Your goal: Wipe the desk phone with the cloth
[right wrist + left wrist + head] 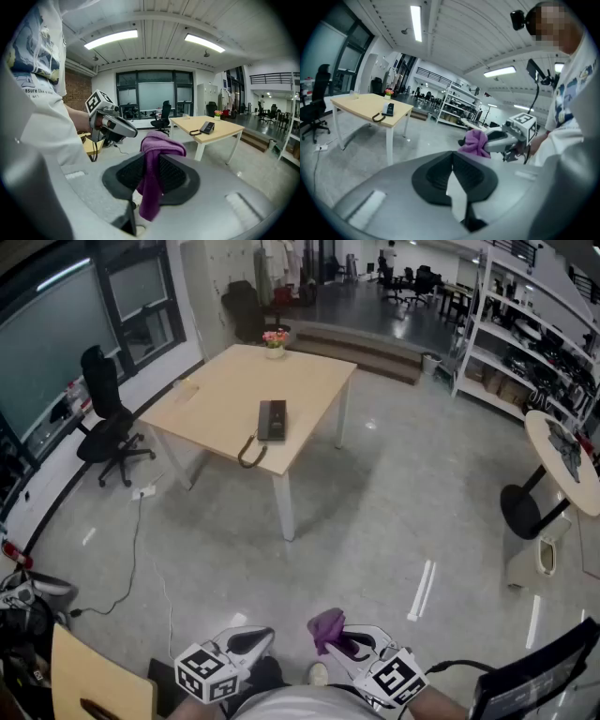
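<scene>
A black desk phone [272,419] with a coiled cord lies on the wooden table [225,395] across the room; it also shows as the phone [388,108] and the phone [206,127] in the gripper views. My right gripper [330,637] is shut on a purple cloth [326,625], which drapes between and over its jaws as the cloth [153,174]. The left gripper [263,636] is shut with nothing in it. Both are held close to my body, far from the table. The left gripper view shows the right gripper [487,140] and the cloth [475,143].
A small flower pot [275,342] stands at the table's far edge. A black office chair [105,420] sits left of the table. A round table [569,460] and shelving [530,334] are at the right. A cable [131,559] runs over the floor between me and the table.
</scene>
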The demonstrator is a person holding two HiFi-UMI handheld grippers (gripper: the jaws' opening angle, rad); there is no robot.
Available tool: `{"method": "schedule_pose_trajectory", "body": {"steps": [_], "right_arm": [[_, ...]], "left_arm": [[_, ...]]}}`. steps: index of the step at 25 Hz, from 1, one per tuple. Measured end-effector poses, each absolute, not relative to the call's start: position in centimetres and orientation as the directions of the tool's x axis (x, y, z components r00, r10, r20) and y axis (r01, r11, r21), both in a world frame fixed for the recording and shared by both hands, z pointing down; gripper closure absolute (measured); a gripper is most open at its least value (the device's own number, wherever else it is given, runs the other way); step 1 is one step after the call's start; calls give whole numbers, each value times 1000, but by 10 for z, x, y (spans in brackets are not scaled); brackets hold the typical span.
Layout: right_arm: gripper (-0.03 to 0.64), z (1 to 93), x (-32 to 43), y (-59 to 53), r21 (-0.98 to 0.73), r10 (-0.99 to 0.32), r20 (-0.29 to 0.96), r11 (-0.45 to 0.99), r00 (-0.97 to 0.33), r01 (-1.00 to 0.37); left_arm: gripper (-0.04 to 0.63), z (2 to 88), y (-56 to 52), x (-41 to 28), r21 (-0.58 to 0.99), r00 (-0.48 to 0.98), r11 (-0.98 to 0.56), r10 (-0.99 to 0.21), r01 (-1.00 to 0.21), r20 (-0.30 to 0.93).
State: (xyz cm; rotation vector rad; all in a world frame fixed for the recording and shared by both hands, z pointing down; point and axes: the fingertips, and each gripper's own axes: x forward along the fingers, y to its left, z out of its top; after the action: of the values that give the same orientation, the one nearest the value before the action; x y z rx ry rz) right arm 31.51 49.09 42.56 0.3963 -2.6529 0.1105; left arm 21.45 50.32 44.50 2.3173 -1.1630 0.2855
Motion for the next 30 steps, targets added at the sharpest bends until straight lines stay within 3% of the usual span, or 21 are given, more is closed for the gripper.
{"method": "schedule_pose_trajectory", "body": {"steps": [18, 30], "right_arm": [[528, 411, 182, 388, 7, -378, 460, 906, -803, -423], [528, 425, 154, 249, -23, -372, 456, 903, -808, -429]], "left_arm": [[563, 440, 403, 78, 371, 690, -582, -620, -723, 373], [522, 466, 277, 29, 470, 666, -484, -632, -738, 396]]}}
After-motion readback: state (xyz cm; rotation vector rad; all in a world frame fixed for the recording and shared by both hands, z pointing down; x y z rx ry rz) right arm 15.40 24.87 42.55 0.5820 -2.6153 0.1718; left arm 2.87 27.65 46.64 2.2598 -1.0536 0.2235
